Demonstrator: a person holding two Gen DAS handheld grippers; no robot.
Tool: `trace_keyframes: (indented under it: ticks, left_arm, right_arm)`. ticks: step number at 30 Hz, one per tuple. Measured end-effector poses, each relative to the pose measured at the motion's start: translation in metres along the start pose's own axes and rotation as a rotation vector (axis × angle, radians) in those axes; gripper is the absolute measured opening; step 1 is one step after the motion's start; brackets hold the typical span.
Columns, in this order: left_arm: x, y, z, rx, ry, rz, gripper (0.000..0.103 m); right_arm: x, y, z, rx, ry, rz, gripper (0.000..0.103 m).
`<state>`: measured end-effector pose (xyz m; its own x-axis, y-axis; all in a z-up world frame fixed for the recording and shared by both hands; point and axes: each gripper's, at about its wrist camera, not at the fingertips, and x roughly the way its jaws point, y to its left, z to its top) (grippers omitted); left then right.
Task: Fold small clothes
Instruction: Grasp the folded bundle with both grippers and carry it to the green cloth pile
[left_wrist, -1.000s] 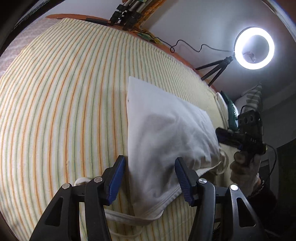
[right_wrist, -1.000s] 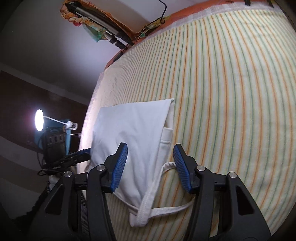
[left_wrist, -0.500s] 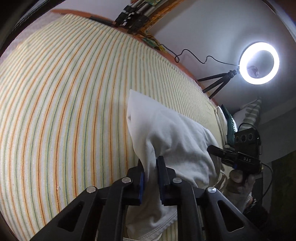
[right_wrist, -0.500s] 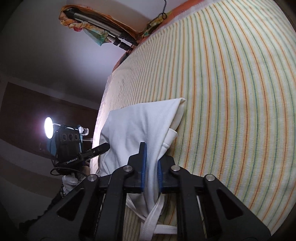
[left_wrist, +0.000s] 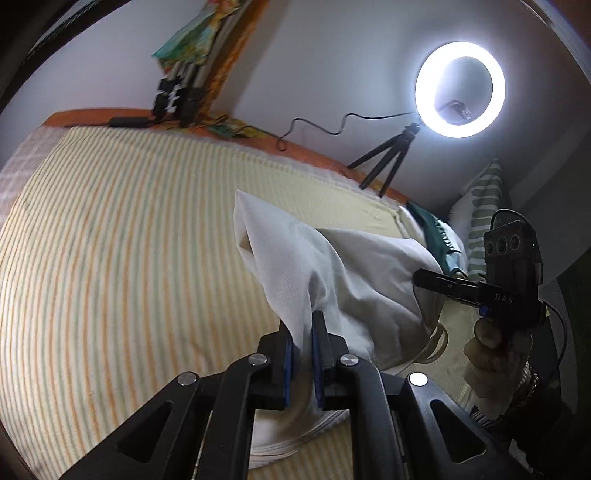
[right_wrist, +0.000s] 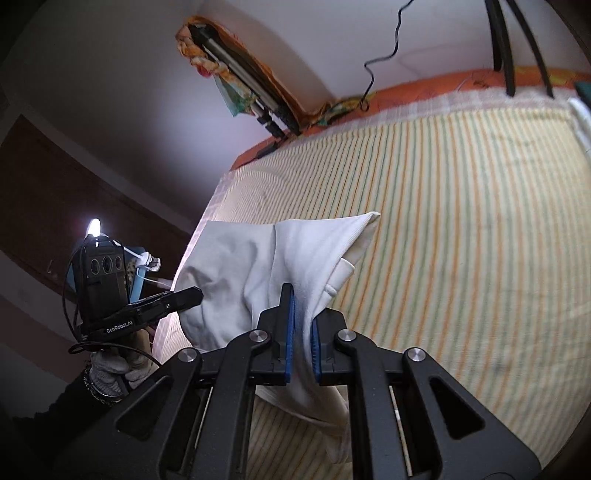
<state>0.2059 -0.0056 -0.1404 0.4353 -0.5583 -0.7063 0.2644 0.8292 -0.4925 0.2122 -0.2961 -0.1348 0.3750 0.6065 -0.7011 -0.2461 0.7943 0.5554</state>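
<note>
Your left gripper was shut tight on the white cloth, w/ a bit of it squeezed between the blue pads. Your right gripper was shut on the same cloth too, cloth bunched up between its pads.

In front of your left jaws the cloth rose up off the striped bed sheet in a puffy tent shape, w/ one pointy corner far ahead of the jaws. More cloth hung down under the jaws, incl. a thick hem. From the left cam your right gripper showed off to the right of the jaws, its tips at the cloth's other side, w/ your right hand under it.

From the right cam the cloth spread ahead and to the left of the jaws, corner pointing ahead to the right. Your left gripper was left of the jaws, tips at the cloth edge, held by your left hand.

A ring light on a small tripod glowed far ahead, right of the left jaws.
</note>
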Motion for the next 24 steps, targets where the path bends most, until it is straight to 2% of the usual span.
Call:
trace_keyframes:
  ticks: [10,17,24]
  left_arm:
    - [0.052,-0.088,0.024,0.120,-0.019,-0.099,0.006]
    - [0.103,-0.160,0.047,0.200,-0.018,-0.157,0.005]
    - [0.165,-0.231,0.074,0.286,-0.017,-0.222,0.005]
  right_arm:
    - [-0.105,-0.030,0.014,-0.036,-0.120,-0.141,0.009]
    - [-0.175,-0.073,0.032,-0.013,-0.195,-0.245,0.008]
    - [-0.238,-0.128,0.056,0.014,-0.259,-0.384,0.008]
